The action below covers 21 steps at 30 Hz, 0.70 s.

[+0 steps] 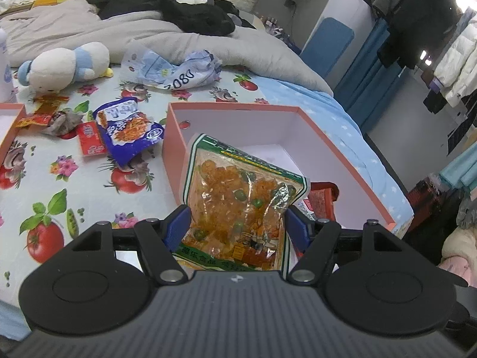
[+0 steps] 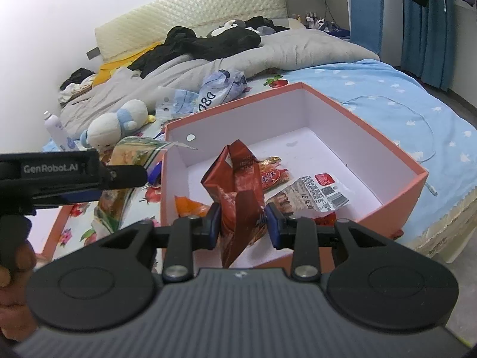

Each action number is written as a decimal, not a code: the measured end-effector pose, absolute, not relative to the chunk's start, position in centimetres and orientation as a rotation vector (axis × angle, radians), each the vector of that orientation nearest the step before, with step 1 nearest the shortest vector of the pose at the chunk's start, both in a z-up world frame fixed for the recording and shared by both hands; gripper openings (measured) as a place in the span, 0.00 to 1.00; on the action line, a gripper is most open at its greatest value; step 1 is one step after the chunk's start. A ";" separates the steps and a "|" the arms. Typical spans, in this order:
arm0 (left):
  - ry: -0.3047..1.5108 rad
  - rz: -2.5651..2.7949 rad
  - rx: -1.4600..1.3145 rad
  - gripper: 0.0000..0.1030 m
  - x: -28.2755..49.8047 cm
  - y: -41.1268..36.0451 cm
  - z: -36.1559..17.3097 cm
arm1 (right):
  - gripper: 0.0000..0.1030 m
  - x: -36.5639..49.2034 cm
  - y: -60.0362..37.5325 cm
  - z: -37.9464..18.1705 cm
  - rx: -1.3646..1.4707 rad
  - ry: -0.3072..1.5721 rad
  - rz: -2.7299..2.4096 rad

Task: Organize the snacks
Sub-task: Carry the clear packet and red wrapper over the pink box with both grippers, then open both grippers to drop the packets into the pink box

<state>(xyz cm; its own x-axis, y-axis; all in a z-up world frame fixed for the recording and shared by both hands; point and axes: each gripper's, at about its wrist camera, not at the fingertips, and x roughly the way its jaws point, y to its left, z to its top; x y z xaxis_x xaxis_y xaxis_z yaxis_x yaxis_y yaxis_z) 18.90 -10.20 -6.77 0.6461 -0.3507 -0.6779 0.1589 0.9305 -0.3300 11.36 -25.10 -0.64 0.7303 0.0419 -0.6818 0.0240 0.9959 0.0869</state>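
Observation:
My left gripper (image 1: 237, 225) is shut on a clear green-edged bag of orange snacks with green peas (image 1: 238, 200), held over the near left corner of the pink box (image 1: 232, 106). My right gripper (image 2: 243, 222) is shut on a dark red snack packet (image 2: 238, 191), held upright over the near edge of the same pink box (image 2: 387, 152). Inside the box lie a red packet (image 2: 272, 177), an orange packet (image 2: 190, 205) and a white-labelled packet (image 2: 316, 194). The left gripper and its bag (image 2: 128, 155) show at the left of the right wrist view.
On the flowered sheet left of the box lie a blue snack bag (image 1: 128, 128), a red packet (image 1: 91, 137) and crumpled wrappers (image 1: 47, 116). A second pink box edge (image 1: 12, 125) is at far left. A plush toy (image 1: 62, 65), plastic bag (image 1: 173, 71) and grey duvet (image 1: 89, 29) lie behind.

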 end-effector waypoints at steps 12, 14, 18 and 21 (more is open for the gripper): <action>0.868 -0.334 -0.198 0.72 23.1 -12.0 -7.8 | 0.35 15.4 -25.7 -2.3 0.098 0.792 -0.012; 0.876 -0.341 -0.195 0.72 23.8 -12.2 -7.9 | 0.35 16.0 -26.0 -2.6 0.100 0.799 -0.020; 0.886 -0.349 -0.171 0.72 24.9 -12.8 -8.3 | 0.36 17.1 -26.3 -3.2 0.104 0.812 -0.030; 0.911 -0.354 -0.182 0.72 25.7 -12.9 -8.7 | 0.36 17.5 -26.6 -3.7 0.113 0.826 -0.036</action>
<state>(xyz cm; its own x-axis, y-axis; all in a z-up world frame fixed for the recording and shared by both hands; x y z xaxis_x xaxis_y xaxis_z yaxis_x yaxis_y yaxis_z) 25.67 -12.94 -8.74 0.5606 -0.3749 -0.7384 0.2220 0.9270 -0.3022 17.53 -26.59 -3.66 0.6778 0.0122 -0.7351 0.0755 0.9934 0.0861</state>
